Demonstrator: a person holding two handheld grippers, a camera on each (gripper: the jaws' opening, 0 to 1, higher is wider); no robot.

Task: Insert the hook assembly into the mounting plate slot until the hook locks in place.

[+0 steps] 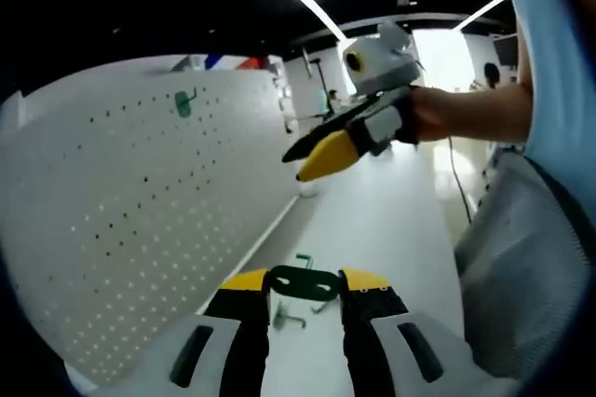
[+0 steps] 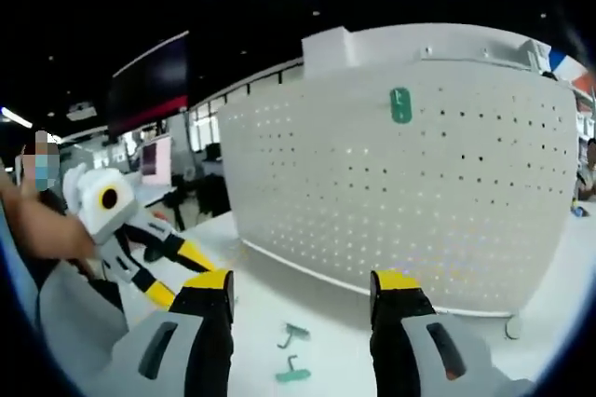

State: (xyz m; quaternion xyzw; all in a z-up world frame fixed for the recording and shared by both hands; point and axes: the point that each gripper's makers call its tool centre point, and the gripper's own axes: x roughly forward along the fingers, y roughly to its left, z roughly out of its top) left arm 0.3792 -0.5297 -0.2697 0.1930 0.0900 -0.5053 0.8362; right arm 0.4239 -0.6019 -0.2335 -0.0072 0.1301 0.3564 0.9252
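A green hook plate (image 1: 304,283) sits crosswise between the yellow tips of my left gripper (image 1: 304,276), which is shut on it above the white table (image 1: 391,220). On the white pegboard (image 1: 112,211) to the left, a green hook (image 1: 184,102) is mounted near the top. My right gripper (image 1: 318,155) hovers higher up, held by a hand, apart from the board. In the right gripper view my right gripper (image 2: 303,285) stands open and empty, facing the pegboard (image 2: 419,220) and its mounted green hook (image 2: 400,105). My left gripper (image 2: 177,274) shows at the left.
Two loose green hooks (image 2: 296,332) (image 2: 292,375) lie on the table (image 2: 559,294) in front of the board; one loose hook (image 1: 289,321) lies below my left jaws. A person's pale sleeve (image 1: 549,136) is at the right. Desks and monitors (image 2: 154,159) stand behind.
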